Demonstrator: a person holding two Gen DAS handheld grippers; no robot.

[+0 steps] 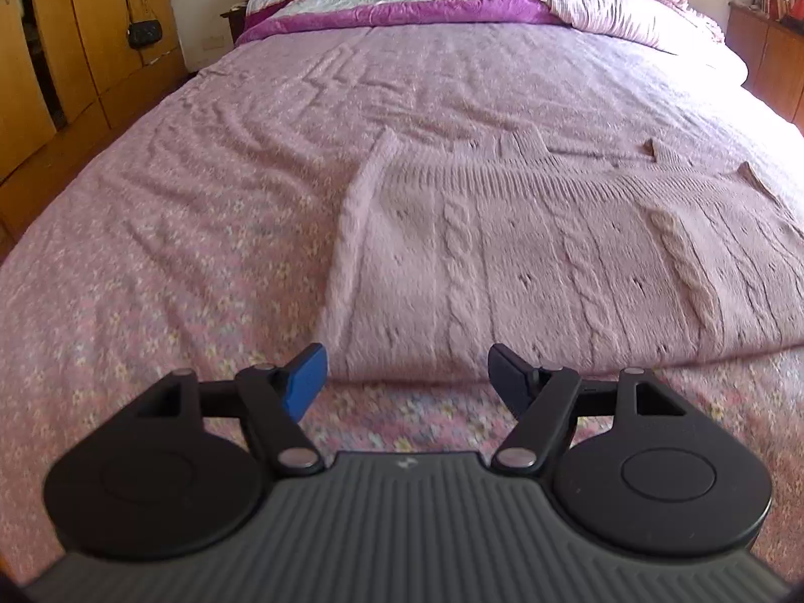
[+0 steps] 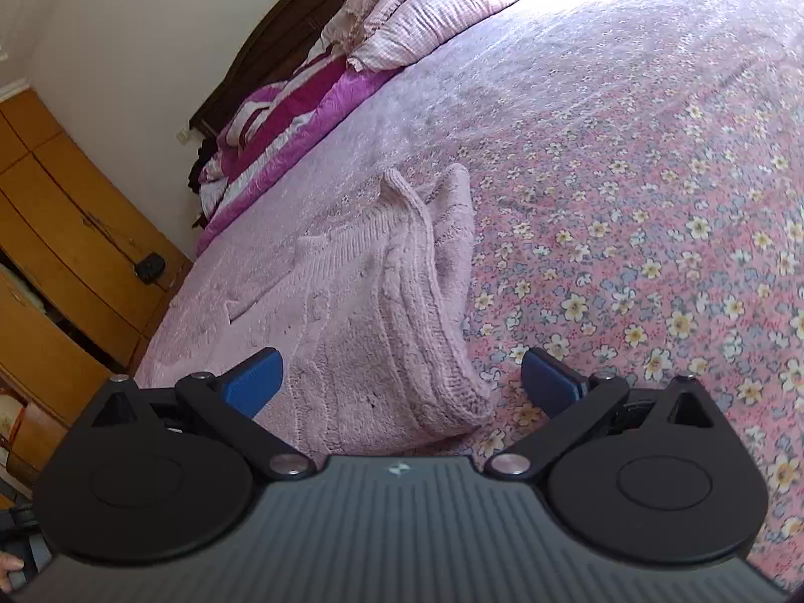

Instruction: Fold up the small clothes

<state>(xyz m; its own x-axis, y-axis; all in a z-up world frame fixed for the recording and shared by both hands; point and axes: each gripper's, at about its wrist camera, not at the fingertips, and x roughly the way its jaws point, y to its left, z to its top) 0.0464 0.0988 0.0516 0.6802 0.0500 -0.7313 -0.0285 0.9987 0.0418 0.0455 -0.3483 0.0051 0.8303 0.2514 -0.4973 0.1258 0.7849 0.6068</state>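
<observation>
In the left wrist view, the left claw hangs wide above the bed, nothing between its blue pads. The pink knitted sweater lies flat on the flowered bedspread, straight ahead of this claw and spreading off to the right. Its near hem runs crosswise just past the fingertips, and its cable ribs run away from the claw toward the pillows. A folded-in edge, likely a sleeve, forms a long ridge along the garment's left side, almost in line with the left pad. The left claw therefore faces the hem near its left corner.

In the right wrist view, the picture is tilted. The right claw is also spread wide and holds nothing. The sweater sits ahead and mostly toward the left pad, with its near corner hanging in a soft fold between the two pads but touching neither. Bare flowered bedspread fills the right side. The garment's length runs away toward the purple quilt at the head of the bed.

Judging by this, each claw is nearest its own hem corner, so the next fold likely carries the hem away along the ribs.
</observation>
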